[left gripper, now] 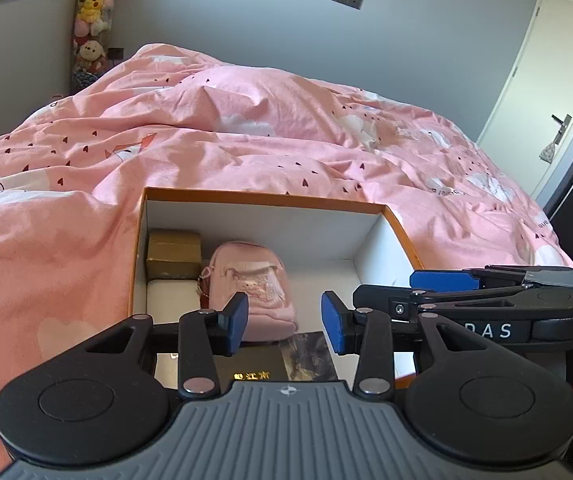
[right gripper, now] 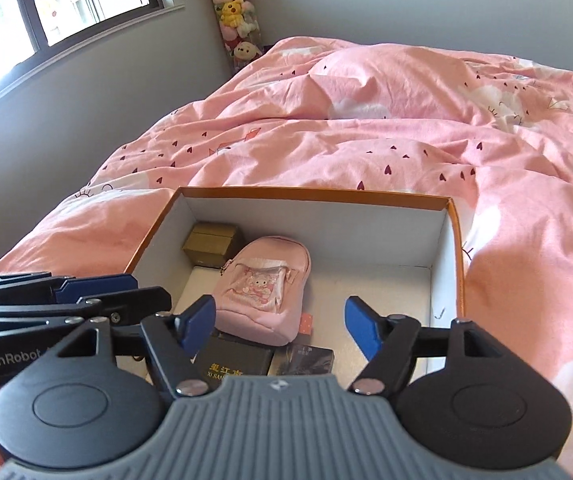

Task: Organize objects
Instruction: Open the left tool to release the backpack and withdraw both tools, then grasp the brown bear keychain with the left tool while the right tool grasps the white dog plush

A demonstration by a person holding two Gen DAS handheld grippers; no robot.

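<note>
An open orange-rimmed box (left gripper: 270, 197) (right gripper: 314, 193) with white inside walls lies on the pink bed. In it are a small pink backpack pouch (left gripper: 252, 280) (right gripper: 264, 288), a gold-brown carton (left gripper: 173, 254) (right gripper: 212, 244), a black box with gold lettering (left gripper: 254, 366) (right gripper: 236, 360) and a dark printed pack (left gripper: 310, 354) (right gripper: 306, 358). My left gripper (left gripper: 284, 324) is open and empty above the box's near side. My right gripper (right gripper: 276, 326) is open and empty above the near side too. Each gripper shows in the other's view, the right one (left gripper: 466, 292) and the left one (right gripper: 86, 296).
The rumpled pink duvet (left gripper: 246, 128) (right gripper: 406, 120) surrounds the box. A column of plush toys (left gripper: 90, 20) (right gripper: 234, 12) stands in the far corner by a window (right gripper: 78, 0). A white door (left gripper: 542, 92) is at the right.
</note>
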